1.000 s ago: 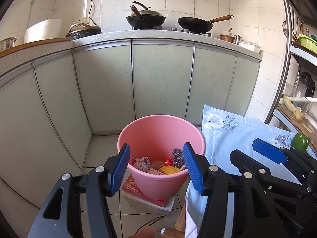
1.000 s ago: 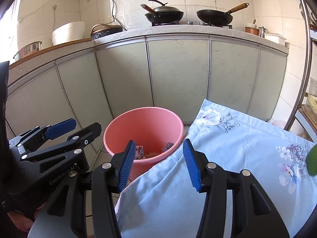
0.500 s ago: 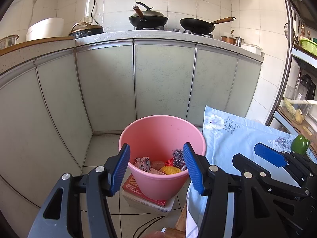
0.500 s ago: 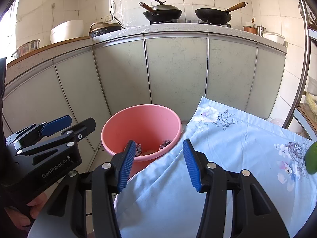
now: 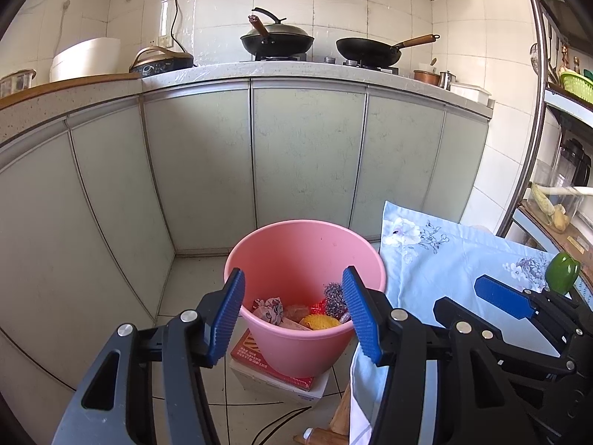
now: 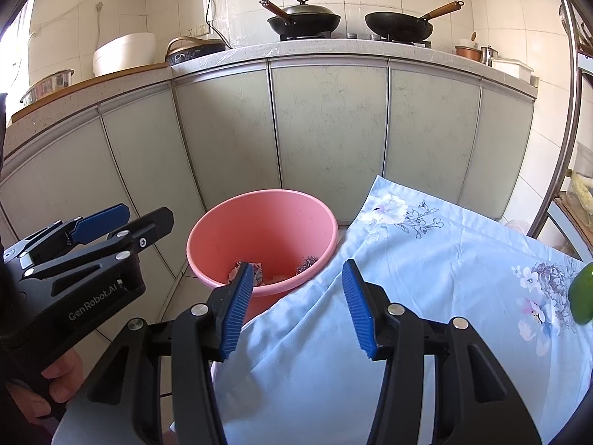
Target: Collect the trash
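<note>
A pink bucket (image 5: 304, 256) stands on a box on the tiled floor, left of the table; it also shows in the right wrist view (image 6: 259, 230). Inside lie crumpled paper (image 5: 268, 307), a yellow-orange piece (image 5: 318, 322) and a metal scourer (image 5: 333, 298). My left gripper (image 5: 294, 313) is open and empty, held above the bucket's near rim. My right gripper (image 6: 296, 306) is open and empty over the table's left edge, to the right of the bucket. Each gripper shows in the other's view.
A light blue flowered cloth (image 6: 426, 296) covers the table. A green pepper (image 5: 562, 272) sits at its right edge. A red-and-white box (image 5: 274, 374) lies under the bucket. Pale green cabinets (image 5: 304, 155) stand behind, with pans (image 5: 276, 39) on the counter. A shelf rack (image 5: 556, 193) is at the right.
Both grippers have drifted back and slightly up, so the bucket sits a little lower in view. Both stay open and empty.
</note>
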